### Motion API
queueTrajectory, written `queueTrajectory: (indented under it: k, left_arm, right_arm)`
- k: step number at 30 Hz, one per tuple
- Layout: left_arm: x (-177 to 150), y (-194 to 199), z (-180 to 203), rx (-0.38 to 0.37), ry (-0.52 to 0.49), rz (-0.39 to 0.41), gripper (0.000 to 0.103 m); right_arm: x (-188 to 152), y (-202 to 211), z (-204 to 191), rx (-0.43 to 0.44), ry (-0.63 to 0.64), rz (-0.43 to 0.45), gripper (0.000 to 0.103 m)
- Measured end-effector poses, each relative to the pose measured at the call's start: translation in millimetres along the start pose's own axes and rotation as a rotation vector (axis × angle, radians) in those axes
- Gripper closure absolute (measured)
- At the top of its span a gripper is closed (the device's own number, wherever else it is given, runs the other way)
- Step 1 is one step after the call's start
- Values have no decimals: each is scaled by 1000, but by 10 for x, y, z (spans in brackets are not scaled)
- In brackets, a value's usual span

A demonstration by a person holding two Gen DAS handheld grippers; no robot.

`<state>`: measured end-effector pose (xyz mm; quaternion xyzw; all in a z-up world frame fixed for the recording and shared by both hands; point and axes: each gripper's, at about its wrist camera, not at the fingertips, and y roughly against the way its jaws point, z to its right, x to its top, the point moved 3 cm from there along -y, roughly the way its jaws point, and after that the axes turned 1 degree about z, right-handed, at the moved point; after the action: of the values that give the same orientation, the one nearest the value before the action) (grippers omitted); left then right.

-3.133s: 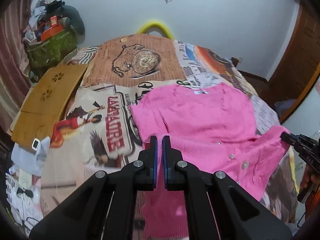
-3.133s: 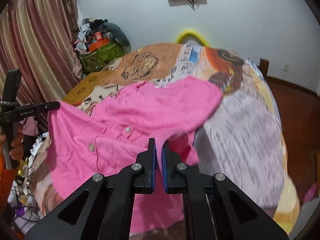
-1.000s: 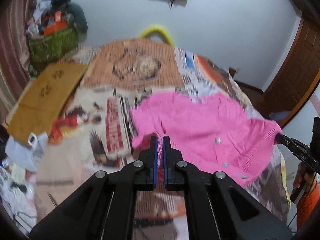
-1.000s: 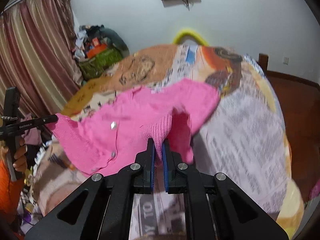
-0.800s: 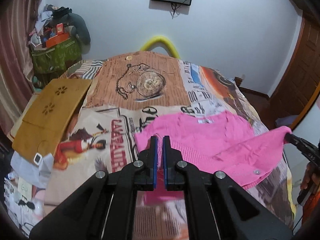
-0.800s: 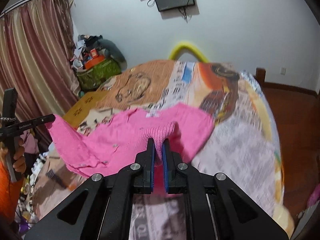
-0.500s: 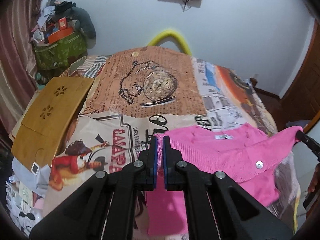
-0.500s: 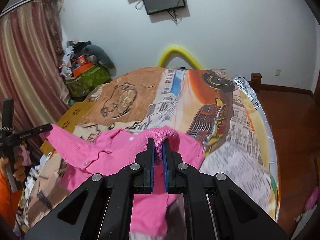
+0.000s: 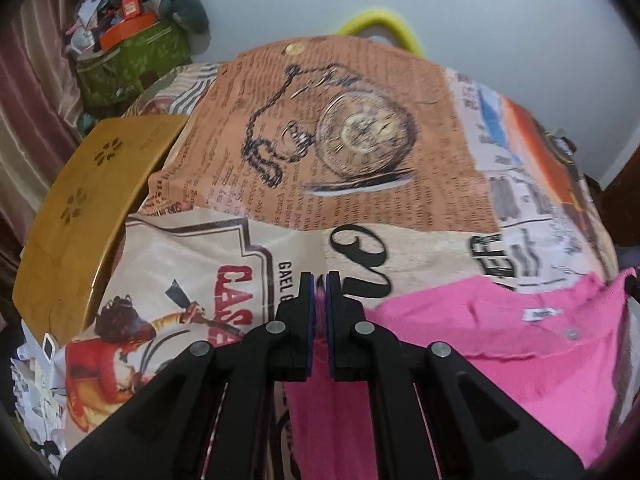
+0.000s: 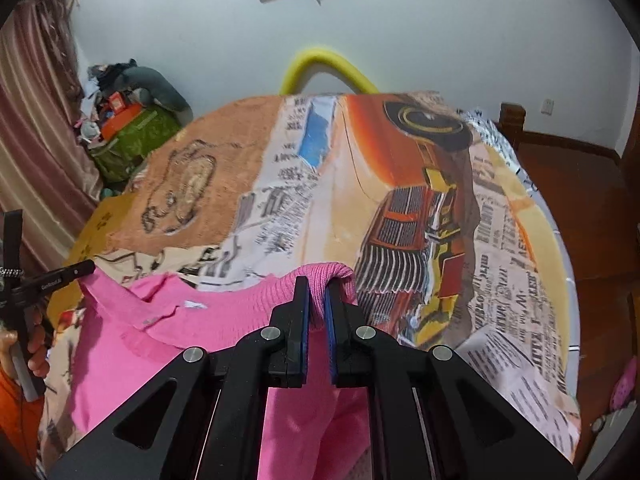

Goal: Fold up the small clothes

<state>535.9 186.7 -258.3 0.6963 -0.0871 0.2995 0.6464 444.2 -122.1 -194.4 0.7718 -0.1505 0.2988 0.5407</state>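
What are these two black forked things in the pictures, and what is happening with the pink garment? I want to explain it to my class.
Each black fork is a hand-held claw with a camera behind it, so each picture looks along one claw. A person holds one in each hand; no robot arm is involved. The left claw and the right claw are both shut on the edge of a pink cardigan, which is stretched between them over a bed with a newspaper-print cover. A yellow wooden board lies on the bed's left side.
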Motion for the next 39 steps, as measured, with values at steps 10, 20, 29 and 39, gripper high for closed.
queueTrajectory:
  k: [10,20,29,39]
  left_arm:
    - [-251,206,-165,-15,-55,-17,66]
    - [-1180,877,-217,-114,-136,-75,46]
    - [-1800,883,-151,-194,-93,-178,43]
    - [-1824,924,-37,-220,-59,-160,96]
  right_arm:
    - [-67,303,127,-19,-14,18,71]
    - [-809,896,-64,31,35,-17,58]
    - [-1396,876,-144,72,-20,-101,58]
    - [-1534,668,-267,137,-105,-110,96]
